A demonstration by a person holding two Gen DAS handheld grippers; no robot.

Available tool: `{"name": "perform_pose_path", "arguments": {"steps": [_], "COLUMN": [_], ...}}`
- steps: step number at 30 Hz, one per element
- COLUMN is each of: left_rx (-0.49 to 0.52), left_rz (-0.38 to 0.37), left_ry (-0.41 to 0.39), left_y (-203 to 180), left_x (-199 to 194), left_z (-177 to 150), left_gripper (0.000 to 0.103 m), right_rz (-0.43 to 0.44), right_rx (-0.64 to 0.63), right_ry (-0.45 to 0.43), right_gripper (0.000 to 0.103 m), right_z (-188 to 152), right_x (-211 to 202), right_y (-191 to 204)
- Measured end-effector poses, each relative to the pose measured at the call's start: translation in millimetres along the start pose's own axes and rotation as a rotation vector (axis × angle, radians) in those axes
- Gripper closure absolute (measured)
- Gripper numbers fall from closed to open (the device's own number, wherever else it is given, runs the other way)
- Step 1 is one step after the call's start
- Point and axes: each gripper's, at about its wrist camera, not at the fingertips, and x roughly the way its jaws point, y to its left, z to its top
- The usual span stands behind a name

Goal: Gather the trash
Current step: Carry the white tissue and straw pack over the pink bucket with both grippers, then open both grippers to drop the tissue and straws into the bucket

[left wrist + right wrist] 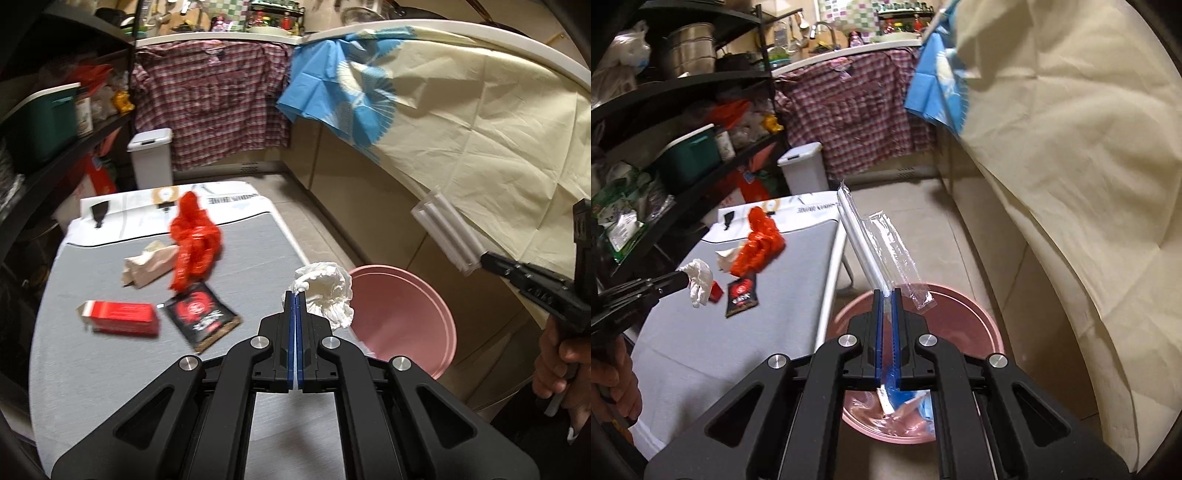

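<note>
My left gripper (295, 293) is shut on a crumpled white tissue (327, 290), held at the right edge of the grey table (92, 365) beside the pink bin (406, 317). My right gripper (886, 292) is shut on a clear plastic wrapper with white sticks (871, 243), directly above the pink bin (960, 317). From the right wrist view, the left gripper (685, 278) with the white tissue (700, 280) shows at the left. Some wrappers lie in the bin's bottom. On the table lie a red plastic bag (194, 240), a beige paper bag (147, 264), a red box (122, 317) and a black sachet (201, 317).
A white lidded bin (151, 158) stands beyond the table. Black shelving (55, 155) with clutter runs along the left. A cream cloth (480, 122) drapes the counter on the right. A plaid shirt (214, 103) hangs at the back. A hand (557, 365) grips the right tool.
</note>
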Motion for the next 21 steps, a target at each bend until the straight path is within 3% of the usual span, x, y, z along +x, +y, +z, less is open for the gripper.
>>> {"name": "perform_pose_path", "arguments": {"steps": [11, 21], "left_rx": [0.050, 0.074], "left_rz": [-0.066, -0.078], "left_ry": [0.022, 0.057], "left_y": [-60.2, -89.4], "left_x": [32.4, 60.0], "left_z": [7.0, 6.6], "left_gripper": [0.103, 0.103], "right_rz": [-0.047, -0.068], "right_rx": [0.063, 0.067], "right_ry": [0.025, 0.057], "right_gripper": [0.098, 0.098], "right_z": [-4.7, -5.4], "right_x": [10.1, 24.5], "right_y": [-23.5, -26.6]}}
